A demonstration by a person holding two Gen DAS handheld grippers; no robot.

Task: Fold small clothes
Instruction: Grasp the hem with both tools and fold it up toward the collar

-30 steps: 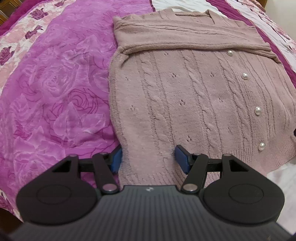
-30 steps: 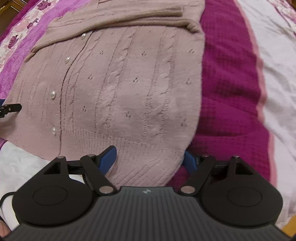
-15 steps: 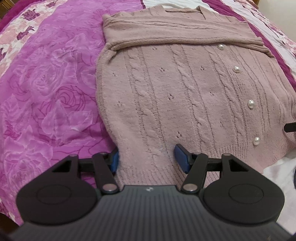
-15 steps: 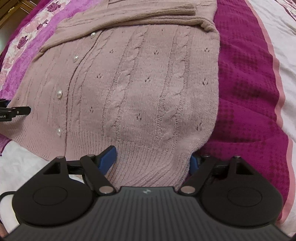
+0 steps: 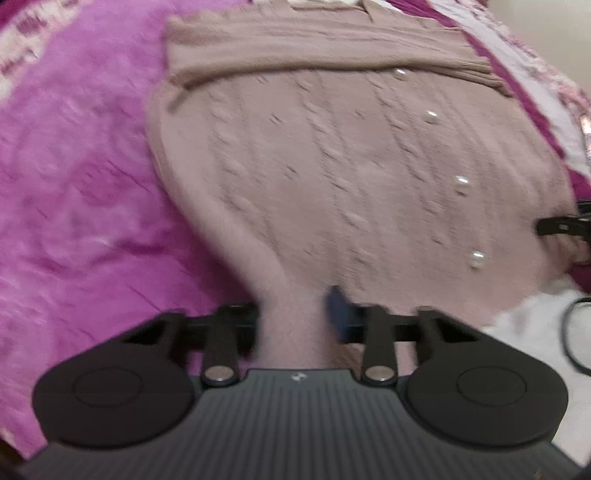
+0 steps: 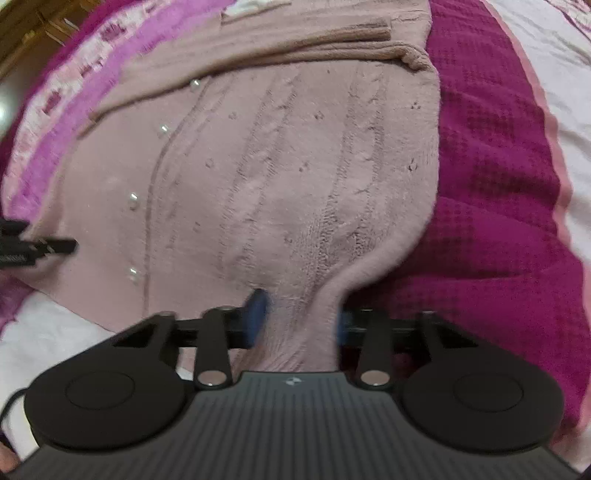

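Observation:
A dusty-pink cable-knit cardigan with pearl buttons lies on the bed, sleeves folded across its top. My left gripper is shut on the cardigan's bottom hem near its left corner, the fabric bunched between the blue pads. My right gripper is shut on the hem near the right corner of the cardigan, fabric pulled up into it. Each gripper's tip shows at the edge of the other's view. Both views are blurred by motion.
A bright magenta rose-print bedspread lies left of the cardigan. A dark magenta waffle blanket with a pink stripe lies to its right. White cloth sits below the hem. Wooden furniture shows at far left.
Both grippers have closed on the bottom hem, bunching the fabric between their pads. The hem corners are drawn up and the views are moving.

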